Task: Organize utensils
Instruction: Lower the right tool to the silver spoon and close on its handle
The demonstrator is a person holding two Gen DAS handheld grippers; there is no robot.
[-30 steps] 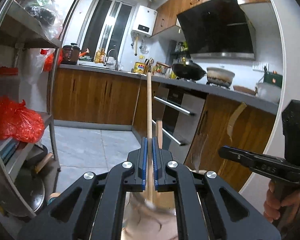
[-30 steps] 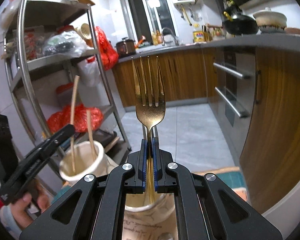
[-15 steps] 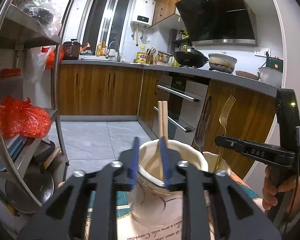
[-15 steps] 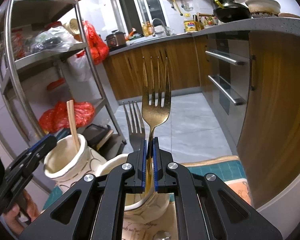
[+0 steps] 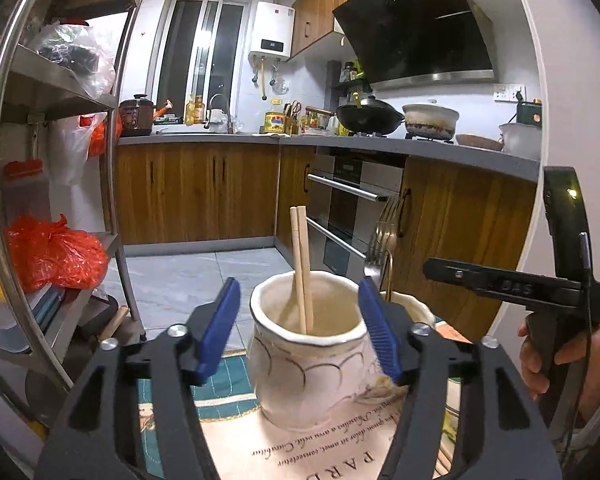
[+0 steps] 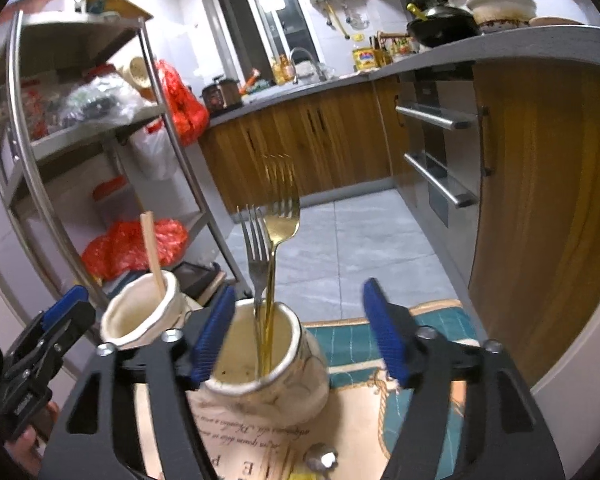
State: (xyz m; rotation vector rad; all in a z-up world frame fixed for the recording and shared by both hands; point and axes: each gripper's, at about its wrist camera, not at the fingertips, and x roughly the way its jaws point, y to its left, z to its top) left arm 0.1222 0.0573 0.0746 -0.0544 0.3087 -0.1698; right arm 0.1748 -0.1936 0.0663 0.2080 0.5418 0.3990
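**Utensils upright in two jars, both claws spreading**

The pair of wooden chopsticks (image 5: 301, 268) is stood nearly upright in the left cream jar (image 5: 308, 364), long axis vertical with a slight lean, the upper ends pointing to the ceiling and the lower ends hidden inside the jar. The gold fork (image 6: 278, 240) and the silver fork (image 6: 254, 240) are stood upright in the right jar (image 6: 260, 376), tines up, handles sunk below the rim; the gold fork's tines are blurred.

The left claw (image 5: 300, 330) is seen with its jaws opening, its blue pads set either side of the left jar's mouth and apart from the chopsticks, which rise between and slightly beyond them; nothing is pinched. The right claw (image 6: 296, 334) is likewise seen with its jaws opening: the left pad lies just beside the right jar's rim, the right pad well clear to the right, and the forks rise free between them nearer the left pad.

The two jars are placed side by side, close together, on a teal-bordered mat (image 6: 352, 344) with printed lettering on the table. A small metal object, too indistinct to be named, is seen on the mat near the right jar's foot. A steel rack (image 5: 112, 208) with red bags (image 5: 52, 254) is found to the left, wooden cabinets (image 5: 196, 196) and an oven (image 5: 348, 208) on the far side. In the left wrist view the right jar is largely hidden behind the claw's right finger.
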